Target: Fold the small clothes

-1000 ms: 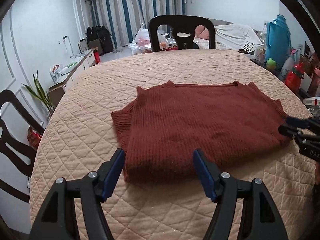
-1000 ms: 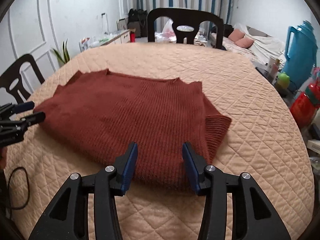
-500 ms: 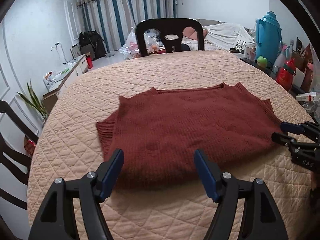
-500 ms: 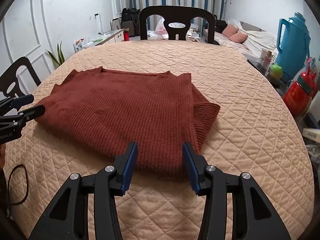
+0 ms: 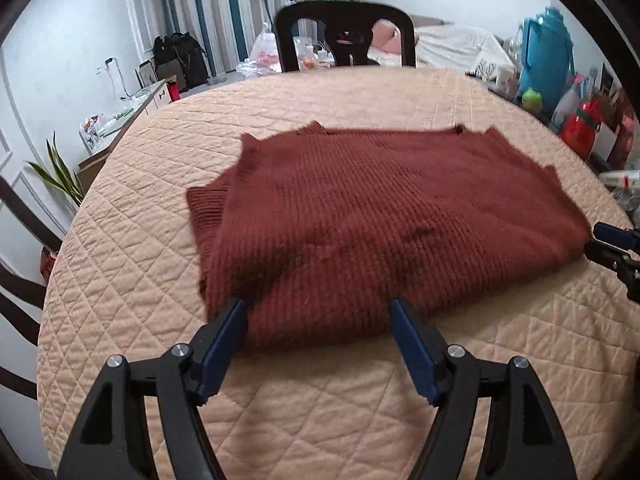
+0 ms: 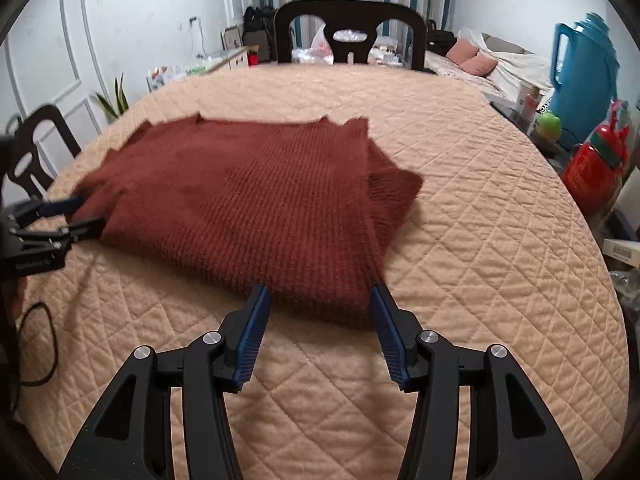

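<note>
A rust-red knitted sweater (image 5: pixel 380 216) (image 6: pixel 248 200) lies folded flat on the round table with its peach quilted cover (image 5: pixel 320 420) (image 6: pixel 480 240). A sleeve cuff sticks out at each side. My left gripper (image 5: pixel 316 306) is open, its blue fingertips astride the sweater's near left hem without pressing it. In the right wrist view the left gripper (image 6: pixel 72 216) shows at the sweater's left edge. My right gripper (image 6: pixel 319 292) has its jaws opening, with the near right hem between the tips and untouched by the pads. From the left wrist view the right gripper (image 5: pixel 608 240) sits at the sweater's right corner.
A dark chair (image 5: pixel 344 12) (image 6: pixel 348 12) stands at the table's far side and another chair (image 6: pixel 36 148) at the left. A blue thermos (image 6: pixel 584 64) and a red bottle (image 6: pixel 592 176) stand off the right edge. A black cable (image 6: pixel 36 344) lies at the near left.
Both grippers have closed in on the sweater's near hem, so their tips now straddle it. The right gripper's jaws stand wider apart than before. The sweater itself has stayed put.
</note>
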The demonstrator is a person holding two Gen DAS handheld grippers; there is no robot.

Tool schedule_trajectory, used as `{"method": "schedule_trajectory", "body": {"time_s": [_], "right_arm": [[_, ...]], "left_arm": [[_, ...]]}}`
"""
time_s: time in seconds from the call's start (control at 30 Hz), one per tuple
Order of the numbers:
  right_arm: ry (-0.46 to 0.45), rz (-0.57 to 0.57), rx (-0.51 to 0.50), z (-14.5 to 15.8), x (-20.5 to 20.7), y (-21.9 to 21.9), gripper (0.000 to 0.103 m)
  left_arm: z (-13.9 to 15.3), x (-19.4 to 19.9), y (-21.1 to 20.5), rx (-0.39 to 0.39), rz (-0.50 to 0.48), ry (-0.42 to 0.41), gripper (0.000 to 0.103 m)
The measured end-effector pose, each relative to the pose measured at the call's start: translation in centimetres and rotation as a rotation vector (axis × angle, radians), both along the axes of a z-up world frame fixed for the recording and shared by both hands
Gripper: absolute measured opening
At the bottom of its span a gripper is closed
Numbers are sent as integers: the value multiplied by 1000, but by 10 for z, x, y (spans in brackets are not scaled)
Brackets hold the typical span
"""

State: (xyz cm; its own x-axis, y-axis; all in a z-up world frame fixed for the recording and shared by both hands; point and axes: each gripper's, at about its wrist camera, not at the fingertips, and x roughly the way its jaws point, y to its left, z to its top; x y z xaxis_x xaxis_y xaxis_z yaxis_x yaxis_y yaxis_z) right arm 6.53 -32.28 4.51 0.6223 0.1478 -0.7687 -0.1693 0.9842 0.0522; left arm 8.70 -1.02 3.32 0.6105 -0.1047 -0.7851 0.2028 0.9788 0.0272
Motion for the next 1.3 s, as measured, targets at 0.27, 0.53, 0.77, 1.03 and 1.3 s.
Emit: {"method": "schedule_trajectory", "body": {"time_s": [0.27, 0.53, 0.77, 1.03, 1.3], "right_arm": [[14, -21, 171, 0, 9, -26, 52], [34, 10, 213, -5, 13, -21, 25], [58, 6, 255, -8, 15, -26, 24], [56, 21, 287, -7, 17, -30, 13], [32, 15, 332, 0, 11, -41, 4]], "left_arm": [[7, -8, 50, -118, 78, 3, 76], [-1, 4, 75, -271, 105, 59, 76], [7, 9, 71, -309, 71, 43, 56], [4, 18, 65, -325, 32, 87, 17], [11, 13, 82, -355, 79, 81, 7]]}}
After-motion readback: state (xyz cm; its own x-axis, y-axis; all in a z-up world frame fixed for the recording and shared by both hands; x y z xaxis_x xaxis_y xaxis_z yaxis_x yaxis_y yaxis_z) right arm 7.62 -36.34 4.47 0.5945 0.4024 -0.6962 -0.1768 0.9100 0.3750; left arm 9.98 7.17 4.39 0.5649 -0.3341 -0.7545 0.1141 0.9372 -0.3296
